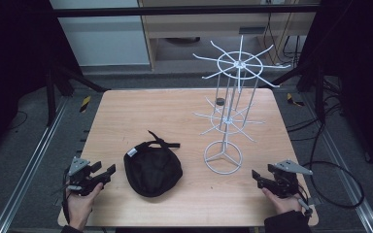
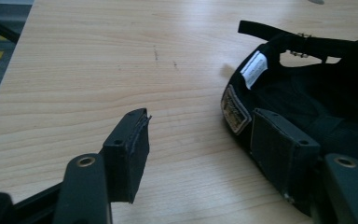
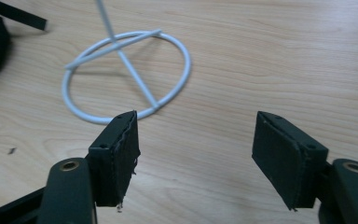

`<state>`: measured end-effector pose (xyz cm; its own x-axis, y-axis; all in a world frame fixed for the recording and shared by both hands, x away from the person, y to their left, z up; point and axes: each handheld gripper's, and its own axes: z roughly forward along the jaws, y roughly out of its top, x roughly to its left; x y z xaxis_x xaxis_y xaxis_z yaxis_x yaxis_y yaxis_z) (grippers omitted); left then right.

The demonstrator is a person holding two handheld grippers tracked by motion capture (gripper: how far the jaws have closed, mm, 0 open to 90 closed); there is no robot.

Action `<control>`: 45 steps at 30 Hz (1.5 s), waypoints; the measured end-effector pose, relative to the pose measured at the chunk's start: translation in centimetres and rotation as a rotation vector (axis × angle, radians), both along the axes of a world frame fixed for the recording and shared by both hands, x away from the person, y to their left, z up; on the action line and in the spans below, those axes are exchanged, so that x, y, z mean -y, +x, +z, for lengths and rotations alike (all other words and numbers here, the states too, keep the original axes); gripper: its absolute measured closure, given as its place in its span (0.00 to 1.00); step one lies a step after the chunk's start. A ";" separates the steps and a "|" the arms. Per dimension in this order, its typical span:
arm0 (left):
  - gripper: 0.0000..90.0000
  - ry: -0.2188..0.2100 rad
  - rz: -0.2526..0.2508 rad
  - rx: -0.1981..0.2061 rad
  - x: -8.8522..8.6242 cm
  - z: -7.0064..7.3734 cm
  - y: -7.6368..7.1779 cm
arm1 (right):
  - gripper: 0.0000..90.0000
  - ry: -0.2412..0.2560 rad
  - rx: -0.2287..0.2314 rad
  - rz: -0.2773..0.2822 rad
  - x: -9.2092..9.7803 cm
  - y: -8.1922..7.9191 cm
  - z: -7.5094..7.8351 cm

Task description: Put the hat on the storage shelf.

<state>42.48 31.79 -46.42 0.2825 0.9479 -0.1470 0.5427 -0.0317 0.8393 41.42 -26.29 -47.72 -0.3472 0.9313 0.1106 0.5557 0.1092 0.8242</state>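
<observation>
In the high view the left hand (image 1: 80,204) comes up from the lower left of the frame, palm wrapped around the left gripper (image 1: 108,171), which rests low over the wooden table (image 1: 175,104) and aims toward the centre; its jaws stand apart with nothing between them. The right hand (image 1: 282,200) enters at the lower right, holding the right gripper (image 1: 255,178) level and turned toward the left of the frame, jaws likewise spread and empty. A black cap (image 1: 152,168) lies upside down on the table at lower centre, just beside the left gripper and well apart from the right one, its strap reaching toward the upper right. A white wire rack (image 1: 230,99) stands upright right of centre, its ring base near the cap, and a small dark round object (image 1: 219,101) sits on the table behind it. The left gripper view brings out what the high view cannot: the cap's inner side, with a white label (image 2: 254,69) and a patch (image 2: 234,110) on the band at the right of the frame, the right-hand jaw close in front of the cap; whether it touches cannot be told. The right gripper view shows the rack's ring base (image 3: 126,74) in the upper left, lying flat on the wood with three spokes meeting the pole.
</observation>
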 end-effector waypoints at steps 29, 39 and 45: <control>0.49 -0.002 -0.046 0.006 3.0 0.7 -0.5 | 0.50 0.082 0.055 0.303 -11.9 -0.8 2.4; 0.52 0.025 -0.051 -0.016 3.6 0.2 0.1 | 0.54 0.092 0.039 0.369 -15.1 -0.3 2.6; 0.53 0.046 -0.066 -0.041 4.0 -0.3 0.6 | 0.53 0.078 0.027 0.403 -17.4 0.3 2.5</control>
